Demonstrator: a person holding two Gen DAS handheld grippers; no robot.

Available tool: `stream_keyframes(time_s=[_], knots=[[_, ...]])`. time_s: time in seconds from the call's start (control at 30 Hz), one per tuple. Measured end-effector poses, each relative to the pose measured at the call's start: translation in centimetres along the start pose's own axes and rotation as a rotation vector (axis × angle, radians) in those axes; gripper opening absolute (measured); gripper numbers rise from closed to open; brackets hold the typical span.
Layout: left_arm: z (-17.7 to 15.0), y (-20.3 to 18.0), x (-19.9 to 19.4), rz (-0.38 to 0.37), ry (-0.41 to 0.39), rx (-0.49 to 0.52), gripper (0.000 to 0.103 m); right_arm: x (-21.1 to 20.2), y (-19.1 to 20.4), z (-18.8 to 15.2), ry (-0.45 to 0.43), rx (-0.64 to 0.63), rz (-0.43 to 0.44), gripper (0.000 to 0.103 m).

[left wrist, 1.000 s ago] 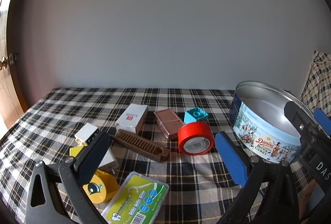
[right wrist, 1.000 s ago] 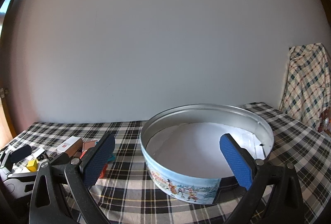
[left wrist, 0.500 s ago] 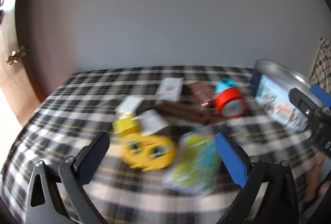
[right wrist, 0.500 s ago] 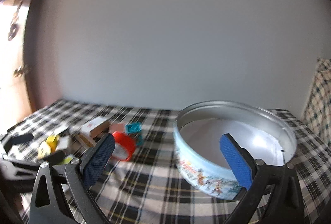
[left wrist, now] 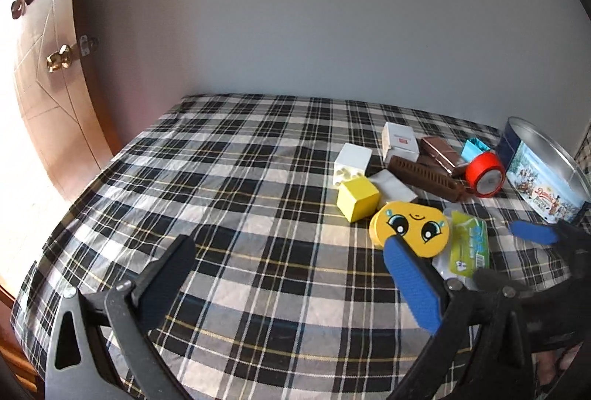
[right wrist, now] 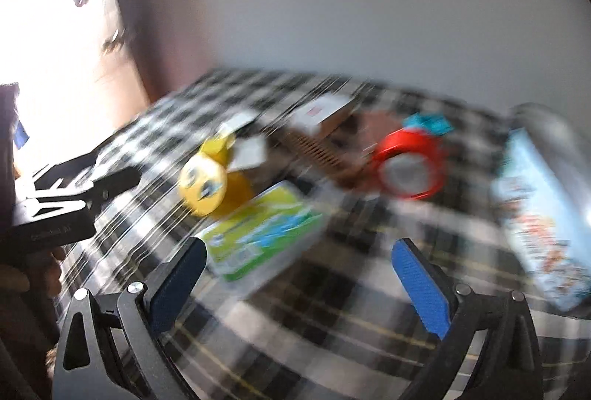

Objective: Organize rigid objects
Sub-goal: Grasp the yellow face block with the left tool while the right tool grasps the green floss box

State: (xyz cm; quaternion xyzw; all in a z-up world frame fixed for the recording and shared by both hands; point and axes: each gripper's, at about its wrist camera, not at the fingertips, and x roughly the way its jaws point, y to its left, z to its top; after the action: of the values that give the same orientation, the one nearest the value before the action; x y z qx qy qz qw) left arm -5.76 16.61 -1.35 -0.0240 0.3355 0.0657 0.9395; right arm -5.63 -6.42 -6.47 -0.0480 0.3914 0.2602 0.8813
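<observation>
your left gripper (left wrist: 291, 274) is wide open, nothing between the fingers, hanging over bare plaid near the front edge of the bed (left wrist: 236, 200). its blue pad sits in front of the yellow face toy (left wrist: 410, 228) in the left wrist view; contact cannot be told. your right gripper (right wrist: 295, 285) is also wide open and empty, over the cloth just in front of the green-label box (right wrist: 258, 237). the right wrist view is motion-blurred, so details there are rough.

the objects sit in a cluster toward the right side of the bed, mid depth. count: one white block (left wrist: 352, 161), one yellow block (left wrist: 357, 197) touching it on the near side, one yellow face toy, one green-label box, one white carton (left wrist: 399, 141), one brown comb-like piece (left wrist: 424, 177), one brown flat box (left wrist: 439, 150), one teal block (left wrist: 471, 149), one red tape roll (left wrist: 484, 174) on its edge, one flat white piece (left wrist: 393, 184) between the yellow block and the comb piece. one cookie tin (left wrist: 543, 174), lid off, stands at the right edge just beside the tape roll; its inside is not visible from here.

a door with a brass knob (left wrist: 59, 58) is off the left edge.
</observation>
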Motion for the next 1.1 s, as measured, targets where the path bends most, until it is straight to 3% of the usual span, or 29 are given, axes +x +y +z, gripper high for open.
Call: stream_keyframes(time_s=[0.17,0.23,0.3,0.4,0.57,0.73,0.83,0.87,0.9,1.0,1.1], knots=[[0.4,-0.7,-0.4,-0.014,0.005,0.026,0.103,3.5,1.3,1.0,0.153,-0.033,-0.019,0.102],[0.6,-0.8,-0.2,-0.02,0.009,0.025,0.103,3.7,1.8,1.4,0.149,-0.065,-0.038,0.1],[0.7,-1.4,0.1,-0.042,0.02,0.036,0.103,3.6,1.9,1.4,0.148,-0.092,-0.061,0.092],[0.8,-2.5,0.7,-0.078,0.044,0.051,0.103,3.4,1.7,0.9,0.143,-0.122,-0.062,0.092],[1.0,-5.7,1.8,-0.129,0.063,0.092,0.103,0.7,-2.1,0.1,0.062,-0.087,-0.112,0.092],[1.3,-9.0,4.5,-0.123,0.127,0.149,0.102,-2.5,-7.9,-0.3,-0.071,0.103,-0.143,0.092],[1.3,-9.4,6.1,-0.078,0.167,0.146,0.092,-3.0,-9.8,-0.3,-0.089,0.179,-0.132,0.092],[1.3,-9.1,6.7,-0.076,0.195,0.132,0.084,-2.9,-10.0,-0.3,-0.087,0.188,-0.132,0.092],[1.2,-8.9,7.2,-0.095,0.222,0.114,0.075,-2.8,-10.3,-0.3,-0.082,0.199,-0.125,0.092],[1.3,-8.1,7.1,-0.128,0.224,0.083,0.064,-2.7,-10.3,-0.1,-0.076,0.196,-0.115,0.092],[1.2,-7.9,6.7,-0.145,0.218,0.083,0.064,-2.6,-10.1,0.1,-0.074,0.18,-0.113,0.092]])
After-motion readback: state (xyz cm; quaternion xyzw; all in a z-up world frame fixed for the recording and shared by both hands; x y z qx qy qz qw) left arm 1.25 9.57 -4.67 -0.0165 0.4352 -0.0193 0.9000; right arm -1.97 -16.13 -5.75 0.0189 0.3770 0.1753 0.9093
